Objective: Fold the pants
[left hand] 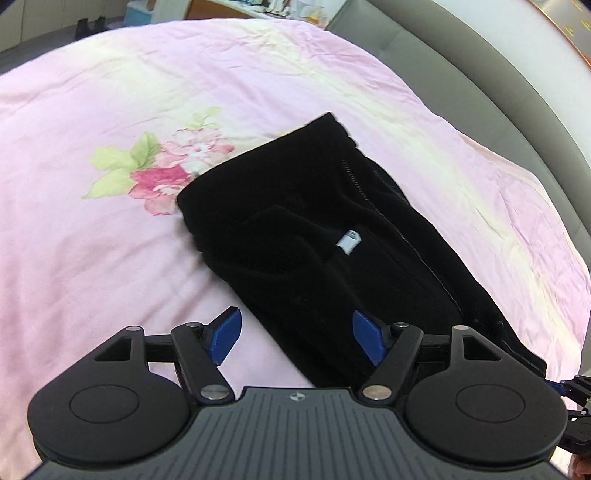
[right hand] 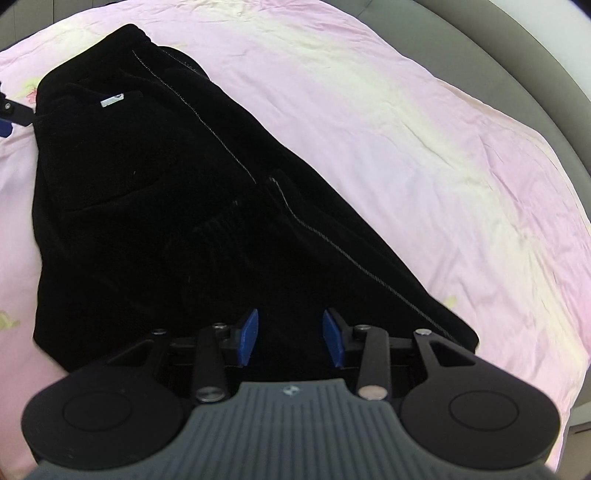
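Black pants (left hand: 314, 229) lie folded on a pink bed cover (left hand: 110, 240), with a small white label (left hand: 349, 242) showing near the waistband. My left gripper (left hand: 295, 338) is open and empty, hovering over the near edge of the pants. In the right wrist view the pants (right hand: 166, 192) fill the left and middle, with the label (right hand: 112, 100) at the far end. My right gripper (right hand: 290, 338) is open and empty just above the near end of the pants. Part of the left gripper (right hand: 14, 112) shows at the left edge.
The cover has a pink flower print (left hand: 166, 170) left of the pants. A grey padded bed frame (left hand: 498, 92) curves along the right side; it also shows in the right wrist view (right hand: 535, 74). Furniture and a blue bin (left hand: 142, 11) stand beyond the bed.
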`<state>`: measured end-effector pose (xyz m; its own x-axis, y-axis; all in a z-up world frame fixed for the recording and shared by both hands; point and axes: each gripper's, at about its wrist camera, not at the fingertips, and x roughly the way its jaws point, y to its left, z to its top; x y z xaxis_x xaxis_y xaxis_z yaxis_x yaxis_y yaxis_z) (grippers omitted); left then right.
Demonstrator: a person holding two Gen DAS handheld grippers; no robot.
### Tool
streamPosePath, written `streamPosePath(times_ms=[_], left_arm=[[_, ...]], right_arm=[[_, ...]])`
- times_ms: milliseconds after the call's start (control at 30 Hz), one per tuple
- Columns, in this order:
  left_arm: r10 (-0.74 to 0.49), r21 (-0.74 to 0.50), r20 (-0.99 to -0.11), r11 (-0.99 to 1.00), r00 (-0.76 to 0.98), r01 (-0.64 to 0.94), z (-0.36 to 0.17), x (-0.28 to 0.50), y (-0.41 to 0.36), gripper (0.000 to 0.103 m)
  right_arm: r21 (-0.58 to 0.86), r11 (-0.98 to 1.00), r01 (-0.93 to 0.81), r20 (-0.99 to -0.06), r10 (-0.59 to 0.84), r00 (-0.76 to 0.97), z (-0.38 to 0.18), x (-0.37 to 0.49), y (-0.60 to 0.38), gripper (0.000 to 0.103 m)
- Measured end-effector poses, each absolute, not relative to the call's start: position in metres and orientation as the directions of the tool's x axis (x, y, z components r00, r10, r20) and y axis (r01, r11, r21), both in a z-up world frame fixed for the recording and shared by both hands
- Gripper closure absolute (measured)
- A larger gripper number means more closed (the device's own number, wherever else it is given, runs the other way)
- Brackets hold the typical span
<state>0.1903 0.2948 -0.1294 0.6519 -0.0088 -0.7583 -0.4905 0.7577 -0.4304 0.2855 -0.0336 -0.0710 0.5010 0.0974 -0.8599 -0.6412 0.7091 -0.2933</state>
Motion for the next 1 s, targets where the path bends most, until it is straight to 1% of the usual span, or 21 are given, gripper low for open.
streamPosePath(times_ms=[167, 300, 433, 500, 533, 567, 667, 700, 733, 767, 800, 867, 1000], left_arm=[[-0.046, -0.495, -0.750, 0.700, 0.660, -0.515, -0.146, 0.191, 0.321, 0.022], [-0.075, -0.538, -0.740, 0.663, 0.669, -0.521, -0.155, 0.198, 0.340, 0.021], [-0.105, -0.580, -0.729, 0.621, 0.677, -0.528, -0.165, 0.212, 0.354, 0.021], [-0.108, -0.584, -0.735, 0.602, 0.669, -0.544, -0.173, 0.220, 0.358, 0.018], [-0.117, -0.593, -0.733, 0.592, 0.670, -0.546, -0.178, 0.224, 0.361, 0.014], [-0.120, -0.599, -0.729, 0.588, 0.673, -0.544, -0.183, 0.228, 0.362, 0.012], [-0.105, -0.594, -0.722, 0.601, 0.684, -0.535, -0.191, 0.236, 0.362, 0.012], [-0.099, -0.587, -0.724, 0.609, 0.682, -0.534, -0.192, 0.239, 0.360, 0.016], [-0.092, -0.578, -0.729, 0.614, 0.678, -0.538, -0.191, 0.242, 0.358, 0.022], [-0.086, -0.571, -0.732, 0.619, 0.676, -0.539, -0.188, 0.243, 0.356, 0.031], [-0.080, -0.561, -0.735, 0.630, 0.674, -0.537, -0.184, 0.243, 0.354, 0.034], [-0.066, -0.544, -0.728, 0.662, 0.683, -0.516, -0.173, 0.241, 0.348, 0.045], [-0.057, -0.547, -0.665, 0.717, 0.745, -0.433, -0.136, 0.237, 0.331, 0.054]], right_arm=[[-0.252, 0.685, -0.684, -0.881, 0.130, 0.454, -0.086, 0.312, -0.004, 0.068], [-0.270, 0.642, -0.717, -0.894, 0.109, 0.434, -0.101, 0.326, 0.017, 0.068], [-0.238, 0.627, -0.742, -0.911, 0.121, 0.394, -0.103, 0.342, 0.019, 0.068], [-0.197, 0.650, -0.734, -0.924, 0.127, 0.361, -0.105, 0.352, 0.017, 0.067], [-0.181, 0.661, -0.729, -0.928, 0.131, 0.348, -0.106, 0.356, 0.017, 0.067], [-0.168, 0.666, -0.727, -0.931, 0.135, 0.339, -0.105, 0.358, 0.015, 0.067], [-0.142, 0.675, -0.724, -0.933, 0.153, 0.326, -0.104, 0.361, 0.009, 0.067], [-0.129, 0.683, -0.719, -0.934, 0.160, 0.319, -0.104, 0.362, 0.006, 0.067], [-0.114, 0.692, -0.713, -0.935, 0.167, 0.311, -0.103, 0.363, 0.003, 0.067], [-0.099, 0.701, -0.706, -0.936, 0.175, 0.305, -0.100, 0.365, -0.001, 0.067], [-0.087, 0.709, -0.700, -0.936, 0.183, 0.301, -0.097, 0.367, -0.005, 0.067], [-0.081, 0.713, -0.697, -0.935, 0.187, 0.300, -0.089, 0.366, -0.013, 0.067], [-0.098, 0.702, -0.705, -0.937, 0.173, 0.303, -0.080, 0.356, -0.034, 0.067]])
